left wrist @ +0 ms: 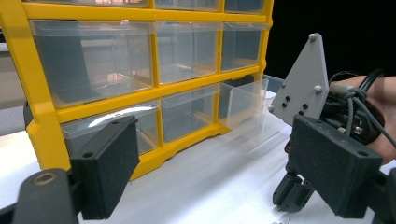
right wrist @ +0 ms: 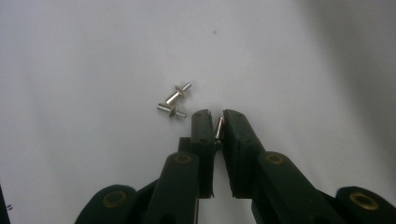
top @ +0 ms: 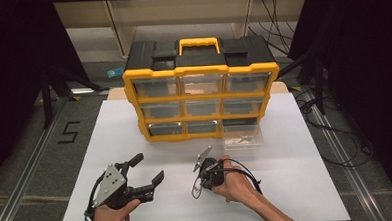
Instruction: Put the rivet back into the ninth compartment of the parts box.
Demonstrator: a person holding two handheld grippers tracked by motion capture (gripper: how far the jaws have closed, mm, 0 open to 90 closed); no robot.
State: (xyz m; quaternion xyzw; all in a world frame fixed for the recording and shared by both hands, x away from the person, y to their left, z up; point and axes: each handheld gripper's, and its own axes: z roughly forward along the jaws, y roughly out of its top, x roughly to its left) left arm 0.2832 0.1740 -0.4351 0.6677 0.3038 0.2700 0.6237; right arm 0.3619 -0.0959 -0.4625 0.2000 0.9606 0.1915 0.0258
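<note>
Rivets point(right wrist: 175, 103) are left lying on the white desk point(top: 297, 186) while one rivet point(right wrist: 218, 127) is pinched in the right gripper point(right wrist: 217, 125), the left gripper point(top: 145, 168) is held wide open, and one clear drawer point(top: 242, 137) is pulled out, so the job looks barely begun.

The high view looks forward and down over the white tabletop point(top: 285, 136) at the yellow drawer cabinet point(top: 201, 98). The left gripper view sits low, facing that cabinet point(left wrist: 140, 79) closely and sharing the right tool point(left wrist: 292, 196). The right gripper view points steeply down, near the tabletop point(right wrist: 93, 56).
</note>
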